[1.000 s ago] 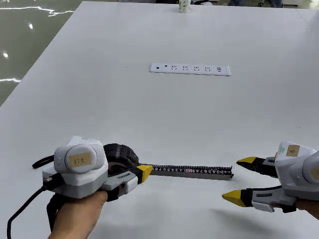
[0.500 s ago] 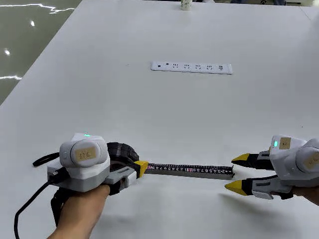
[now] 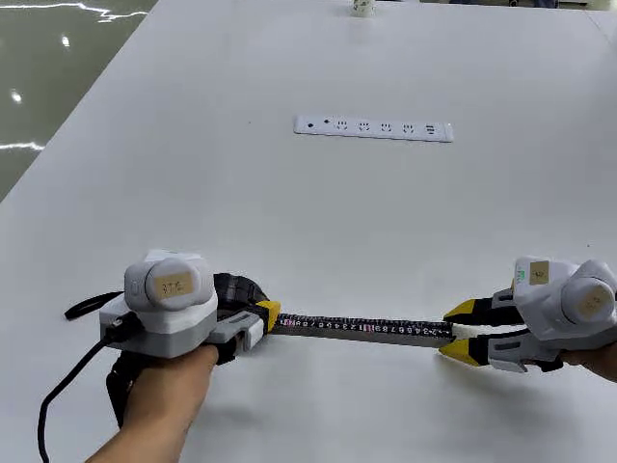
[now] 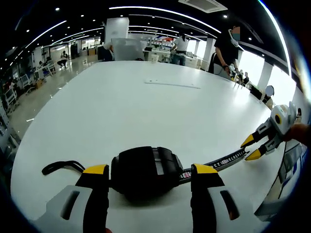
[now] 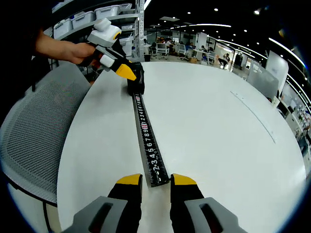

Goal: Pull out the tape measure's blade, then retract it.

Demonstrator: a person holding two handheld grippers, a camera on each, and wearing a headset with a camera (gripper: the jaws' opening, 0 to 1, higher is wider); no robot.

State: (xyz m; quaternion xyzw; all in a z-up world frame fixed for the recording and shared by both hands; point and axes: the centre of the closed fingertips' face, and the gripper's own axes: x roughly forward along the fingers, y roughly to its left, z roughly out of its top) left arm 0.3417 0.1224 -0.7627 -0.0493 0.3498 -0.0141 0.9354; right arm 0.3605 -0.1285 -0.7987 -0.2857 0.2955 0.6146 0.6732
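Left tongs: the left gripper (image 3: 253,323) sits at 8 o'clock in the head view; its jaws are pressed onto the black case of the tape measure (image 4: 146,170), one on each side
Right tongs: the right gripper (image 3: 459,330) sits at 4 o'clock; its yellow tips are a little apart, flanking the free end of the blade (image 3: 362,328); whether they touch it cannot be told
Blade: drawn out; lies flat, running from 9 to 3 o'clock between the grippers
Strap: the black strap (image 3: 87,307) lies at 9 o'clock of the case
Table: white table (image 3: 289,212); power strip (image 3: 373,127) toward 12 o'clock, well apart
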